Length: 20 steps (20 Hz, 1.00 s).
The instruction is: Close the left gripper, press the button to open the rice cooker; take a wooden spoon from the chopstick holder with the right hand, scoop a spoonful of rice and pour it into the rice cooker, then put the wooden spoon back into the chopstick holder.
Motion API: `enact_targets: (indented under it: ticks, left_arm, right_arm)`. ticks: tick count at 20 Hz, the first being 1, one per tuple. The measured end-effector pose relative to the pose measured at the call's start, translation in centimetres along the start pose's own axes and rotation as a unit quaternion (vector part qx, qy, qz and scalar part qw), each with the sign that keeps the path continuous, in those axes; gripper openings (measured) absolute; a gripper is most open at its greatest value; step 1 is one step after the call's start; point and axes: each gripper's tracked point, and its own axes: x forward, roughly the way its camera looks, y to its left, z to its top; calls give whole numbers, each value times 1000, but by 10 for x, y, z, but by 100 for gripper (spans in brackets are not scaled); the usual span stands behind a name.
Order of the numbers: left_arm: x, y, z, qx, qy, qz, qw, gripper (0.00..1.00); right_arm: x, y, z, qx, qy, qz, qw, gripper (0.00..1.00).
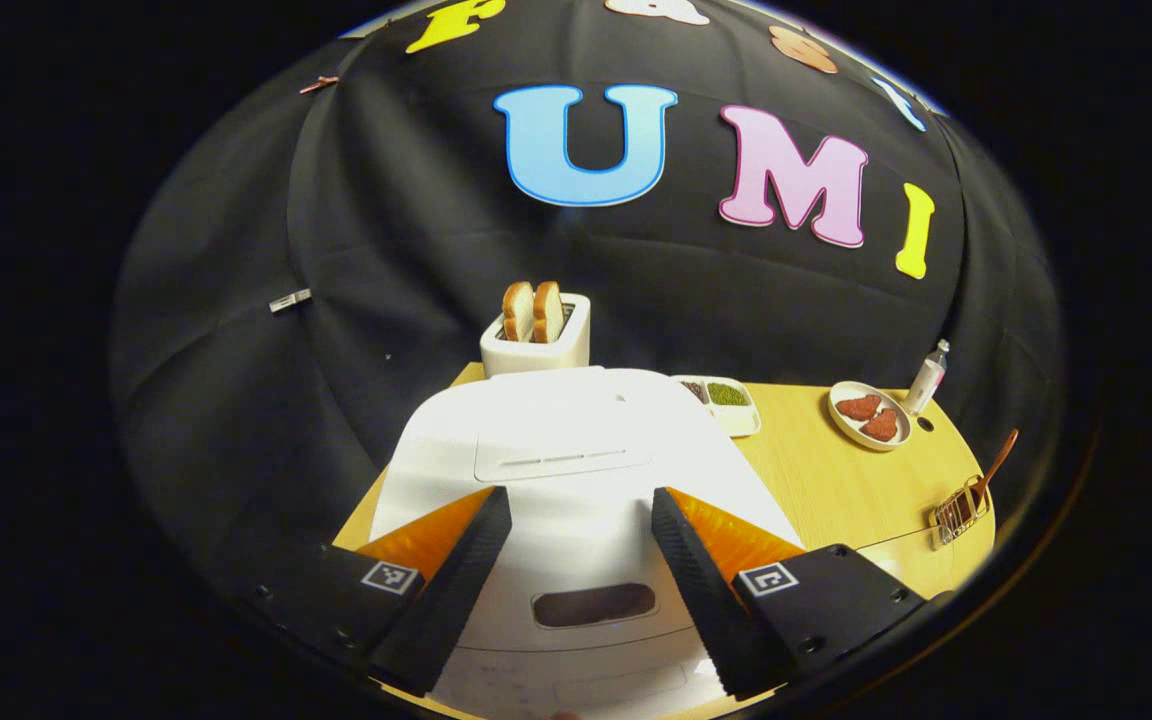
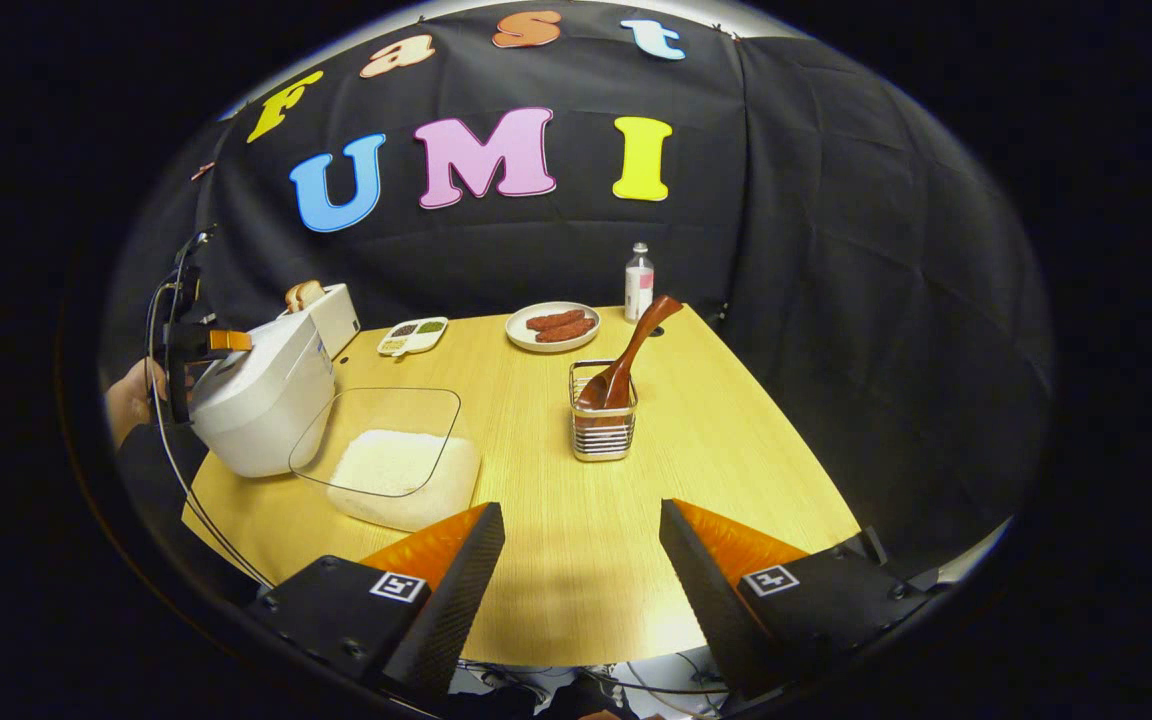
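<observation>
In the left gripper view, the white rice cooker (image 1: 576, 450) sits right below, lid down, its dark oval button (image 1: 593, 604) on the front between my fingers. My left gripper (image 1: 579, 495) hangs open above the lid, touching nothing. In the right gripper view, the wooden spoon (image 2: 631, 350) stands tilted in the wire chopstick holder (image 2: 603, 425) mid-table. A clear container of rice (image 2: 398, 465) lies beside the rice cooker (image 2: 261, 395) at the left. My right gripper (image 2: 581, 508) is open and empty near the table's front edge. The left gripper (image 2: 206, 345) and a hand (image 2: 131, 395) show by the cooker.
A white toaster (image 1: 536, 340) with two bread slices stands behind the cooker. Farther back are a small divided dish (image 2: 414, 336), a plate of meat pieces (image 2: 551, 326) and a small bottle (image 2: 639, 282). The wooden table (image 2: 716, 440) ends at the black cloth wall.
</observation>
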Motion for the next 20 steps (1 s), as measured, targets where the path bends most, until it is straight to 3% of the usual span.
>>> enact_targets:
  ticks: [4, 7, 11, 14, 17, 20]
  left_arm:
    - [-4, 0, 5, 12, -11, -2, 1000, 100]
    - [-32, 6, 39, 20, -57, 24, 998, 97]
    - [-120, -12, 88, 15, -146, -3, 989, 96]
    - [-197, -8, 101, 6, -201, 9, 980, 96]
    - [-257, -15, 85, -16, -225, 6, 974, 96]
    - [-296, -21, 54, -10, -210, -6, 978, 97]
  right_arm:
    - [4, 6, 28, -9, -38, -9, 999, 99]
    - [3, 19, 58, -1, -70, 1, 998, 99]
    - [-4, 34, 109, -6, -132, 8, 991, 99]
    - [-26, 35, 152, -35, -194, -21, 980, 99]
    - [-58, 53, 178, -30, -242, -12, 970, 99]
    - [-86, 55, 182, -21, -266, -17, 964, 99]
